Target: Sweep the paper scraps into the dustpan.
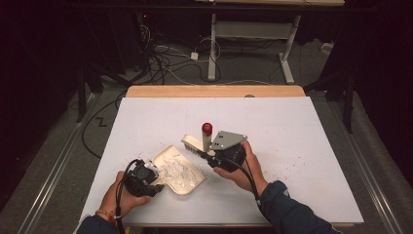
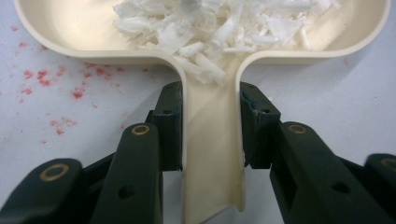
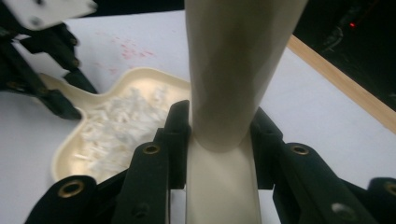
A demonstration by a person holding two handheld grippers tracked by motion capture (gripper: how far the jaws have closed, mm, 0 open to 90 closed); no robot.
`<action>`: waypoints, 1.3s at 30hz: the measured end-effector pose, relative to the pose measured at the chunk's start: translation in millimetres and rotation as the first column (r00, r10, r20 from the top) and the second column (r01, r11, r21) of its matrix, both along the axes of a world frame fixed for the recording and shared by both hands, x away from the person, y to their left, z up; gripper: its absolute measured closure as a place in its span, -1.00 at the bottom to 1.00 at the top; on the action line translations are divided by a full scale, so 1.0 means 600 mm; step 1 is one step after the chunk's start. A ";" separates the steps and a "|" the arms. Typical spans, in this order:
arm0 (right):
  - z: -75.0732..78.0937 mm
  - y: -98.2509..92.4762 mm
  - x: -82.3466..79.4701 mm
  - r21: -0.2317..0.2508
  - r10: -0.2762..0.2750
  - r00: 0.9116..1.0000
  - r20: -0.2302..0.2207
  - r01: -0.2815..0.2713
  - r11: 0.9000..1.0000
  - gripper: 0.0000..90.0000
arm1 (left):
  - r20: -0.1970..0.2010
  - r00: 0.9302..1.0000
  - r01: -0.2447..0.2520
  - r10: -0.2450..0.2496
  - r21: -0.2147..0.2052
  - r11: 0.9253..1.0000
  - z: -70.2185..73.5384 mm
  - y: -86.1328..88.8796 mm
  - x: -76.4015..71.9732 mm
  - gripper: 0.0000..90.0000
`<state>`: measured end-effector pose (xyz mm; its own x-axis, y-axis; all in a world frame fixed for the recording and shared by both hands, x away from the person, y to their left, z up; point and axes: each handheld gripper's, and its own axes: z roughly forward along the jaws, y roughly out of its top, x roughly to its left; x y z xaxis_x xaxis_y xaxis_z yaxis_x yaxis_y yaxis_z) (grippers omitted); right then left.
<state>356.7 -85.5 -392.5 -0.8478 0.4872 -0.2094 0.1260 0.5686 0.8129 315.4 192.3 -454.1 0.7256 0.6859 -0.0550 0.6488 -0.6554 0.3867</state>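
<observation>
A cream dustpan (image 1: 166, 150) lies on the white table at the near left, loaded with white paper scraps (image 1: 176, 171). My left gripper (image 1: 151, 178) is shut on its handle (image 2: 212, 140), one jaw on each side, and the scraps (image 2: 210, 23) spill toward the handle's mouth. My right gripper (image 1: 214, 157) is shut on the cream handle (image 3: 233, 70) of a small brush (image 1: 191, 145). The brush head hangs just beyond the pan's far rim, and the handle's red cap (image 1: 207, 128) points up. From the right gripper view, the dustpan (image 3: 140, 77) lies below left with the left gripper (image 3: 46, 70) beside it.
Red specks (image 2: 42, 77) dot the white tabletop (image 1: 292, 146) around the pan. A wooden strip (image 1: 214, 91) runs along the table's far edge. Beyond it, desk legs (image 1: 212, 48) and cables (image 1: 165, 58) stand on the dark floor.
</observation>
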 end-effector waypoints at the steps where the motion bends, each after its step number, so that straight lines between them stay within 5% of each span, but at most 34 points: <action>1: -0.002 -0.003 0.004 -0.016 -0.016 1.000 0.007 0.016 1.000 0.50 | 0.000 1.000 0.000 0.000 0.001 1.000 0.000 0.000 0.000 0.40; 4: -0.022 -0.017 0.009 -0.106 -0.055 0.998 0.025 0.057 0.993 0.50 | 0.002 1.000 -0.001 0.001 0.002 1.000 0.000 -0.001 0.000 0.40; 9: -0.042 -0.044 -0.004 -0.166 -0.064 0.998 0.006 0.064 0.984 0.50 | 0.004 1.000 -0.002 0.002 0.004 1.000 0.000 -0.001 -0.001 0.40; 10: -0.049 -0.059 -0.015 -0.150 -0.061 0.998 -0.032 0.056 0.987 0.50 | 0.003 1.000 -0.002 0.002 0.005 1.000 0.000 -0.001 -0.001 0.40; 20: -0.065 -0.029 -0.058 -0.146 0.032 0.999 -0.044 -0.038 0.989 0.48 | 0.003 1.000 -0.006 0.006 0.006 1.000 0.000 -0.003 0.001 0.40; 28: -0.049 -0.016 -0.067 -0.058 0.099 0.993 -0.057 -0.103 0.993 0.50 | 0.009 1.000 -0.005 0.005 0.004 1.000 0.000 -0.003 0.000 0.40; 39: -0.014 -0.053 -0.049 0.017 0.060 0.998 -0.036 -0.059 0.998 0.50 | 0.007 1.000 -0.007 0.007 0.007 1.000 0.000 -0.004 0.001 0.40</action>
